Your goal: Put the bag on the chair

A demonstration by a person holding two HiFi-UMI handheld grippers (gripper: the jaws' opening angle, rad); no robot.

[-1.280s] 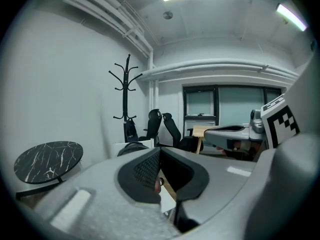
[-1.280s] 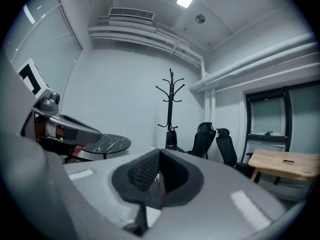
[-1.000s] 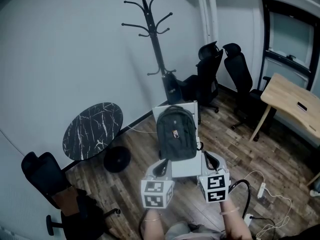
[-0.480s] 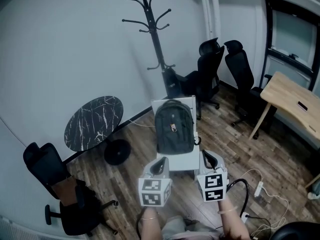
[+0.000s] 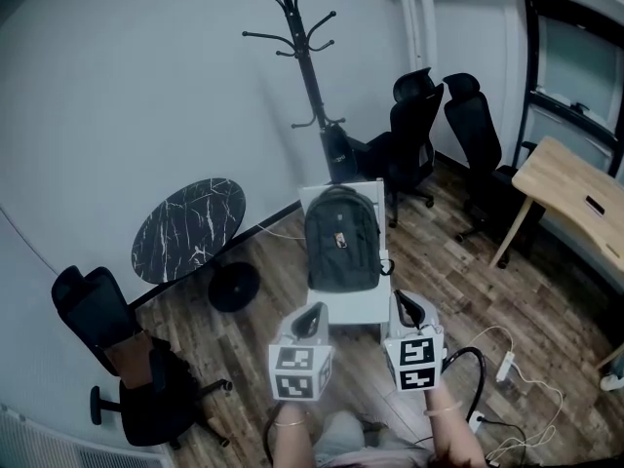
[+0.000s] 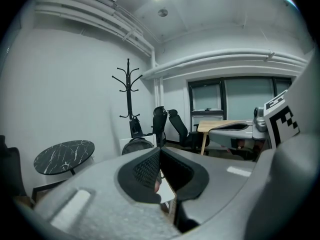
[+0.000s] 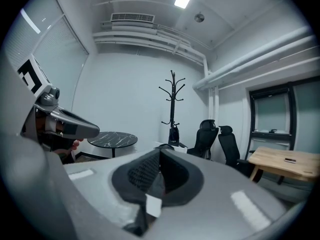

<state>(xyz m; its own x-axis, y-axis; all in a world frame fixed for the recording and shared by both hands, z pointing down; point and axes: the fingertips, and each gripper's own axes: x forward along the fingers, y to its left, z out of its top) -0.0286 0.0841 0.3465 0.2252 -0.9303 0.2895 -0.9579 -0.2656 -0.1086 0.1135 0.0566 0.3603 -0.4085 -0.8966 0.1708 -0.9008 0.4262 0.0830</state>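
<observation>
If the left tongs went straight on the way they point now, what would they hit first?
Probably the white chair at its front edge, with the bag just beyond; depth is uncertain.

Both grippers' jaws closed, empty

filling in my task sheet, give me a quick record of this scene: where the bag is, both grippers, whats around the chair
bag: dark backpack, upright on the white chair, leaning against its backrest
left gripper: shut, empty, in front of the chair, apart from the backpack
right gripper: shut, empty, level with the left one
left of chair: round black marble table
behind chair: coat rack, black office chairs
task state: bag looks placed
</observation>
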